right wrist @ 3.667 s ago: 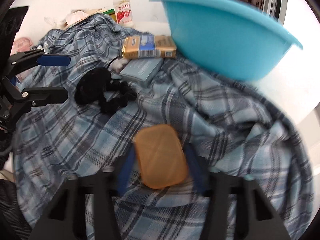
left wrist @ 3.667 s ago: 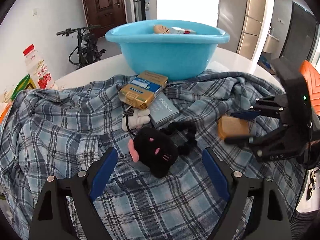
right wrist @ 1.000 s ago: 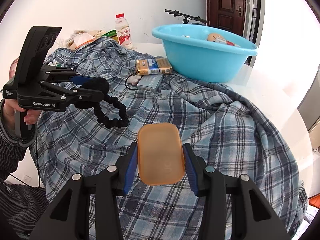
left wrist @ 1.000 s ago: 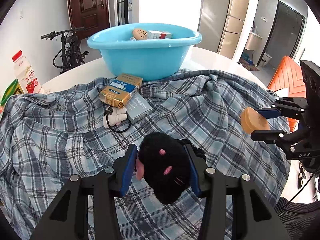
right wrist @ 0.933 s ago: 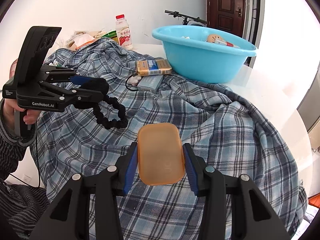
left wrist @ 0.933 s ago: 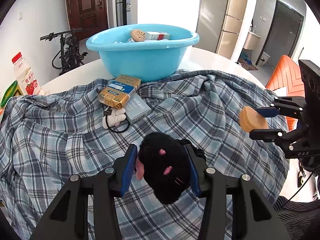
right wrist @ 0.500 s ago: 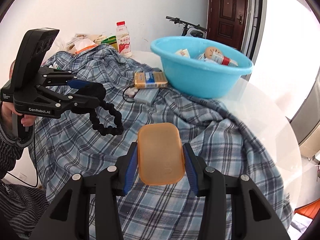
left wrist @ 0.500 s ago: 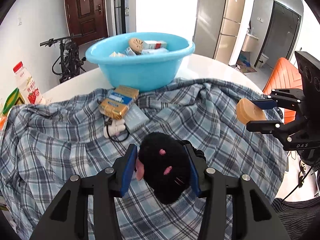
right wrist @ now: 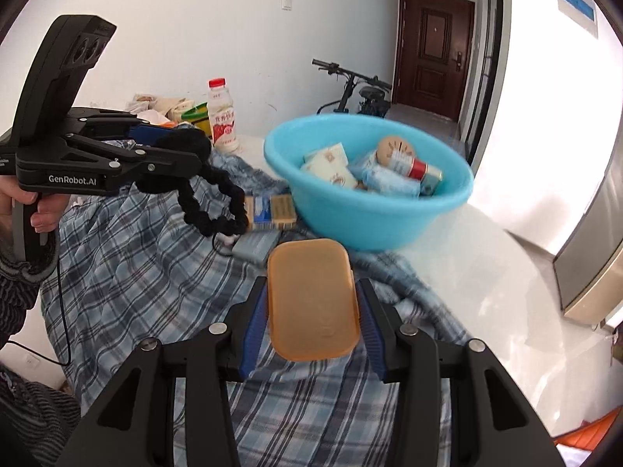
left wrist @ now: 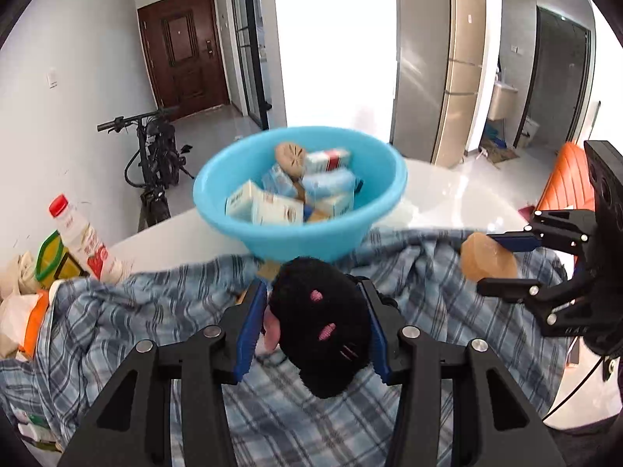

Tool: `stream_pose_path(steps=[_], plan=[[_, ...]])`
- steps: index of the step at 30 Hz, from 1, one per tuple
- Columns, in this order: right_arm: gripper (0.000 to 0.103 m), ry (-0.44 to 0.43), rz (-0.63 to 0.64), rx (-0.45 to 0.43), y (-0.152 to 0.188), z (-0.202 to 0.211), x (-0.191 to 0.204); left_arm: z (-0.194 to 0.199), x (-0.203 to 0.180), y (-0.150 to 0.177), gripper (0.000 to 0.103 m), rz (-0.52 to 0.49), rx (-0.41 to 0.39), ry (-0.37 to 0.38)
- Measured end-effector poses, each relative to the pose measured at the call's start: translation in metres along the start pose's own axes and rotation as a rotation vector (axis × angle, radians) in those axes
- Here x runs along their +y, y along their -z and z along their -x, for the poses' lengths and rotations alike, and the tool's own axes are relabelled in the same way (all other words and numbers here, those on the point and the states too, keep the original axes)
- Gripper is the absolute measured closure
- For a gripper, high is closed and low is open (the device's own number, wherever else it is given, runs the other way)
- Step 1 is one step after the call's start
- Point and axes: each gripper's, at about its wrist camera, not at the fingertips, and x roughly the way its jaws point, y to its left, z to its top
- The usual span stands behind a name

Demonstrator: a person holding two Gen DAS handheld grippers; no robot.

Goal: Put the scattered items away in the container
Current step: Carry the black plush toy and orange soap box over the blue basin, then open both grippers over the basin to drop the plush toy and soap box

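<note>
Left wrist view: left tongs (left wrist: 317, 325) pinch the black plush toy (left wrist: 321, 321) between blue pads, above the plaid cloth (left wrist: 136, 311), short of the blue plastic basin (left wrist: 300, 233).
Right wrist view: right tongs (right wrist: 311, 313) pinch the orange translucent soap bar (right wrist: 311, 299) above the white bench (right wrist: 506, 292), basin just beyond.

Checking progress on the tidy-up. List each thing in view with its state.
Left gripper: shut on the black plush, held above the cloth.
Right gripper: shut on the orange soap.
Basin: upright, partly filled with boxes.
Gold pack: lying on the cloth.
Bottle: upright, capped.
</note>
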Motion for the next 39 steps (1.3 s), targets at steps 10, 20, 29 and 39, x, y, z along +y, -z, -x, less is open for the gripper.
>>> stream_pose_path(steps=[10,20,29,39], plan=[[0.060,0.027,-0.056,-0.044,-0.054,-0.011,-0.039,-0.030,0.002,-0.057,0.053,-0.006,-0.012,0.024],[0.060,0.093,-0.093,-0.070,-0.089,-0.034,-0.073,-0.074,0.018,-0.117,0.053,0.001,-0.017,0.043],[0.060,0.108,-0.122,-0.038,-0.112,-0.073,-0.094,-0.147,0.038,-0.156,0.053,0.035,0.030,0.011],[0.060,0.115,-0.192,0.008,-0.115,-0.108,-0.126,-0.229,0.068,-0.170,0.053,0.121,0.102,0.004]])
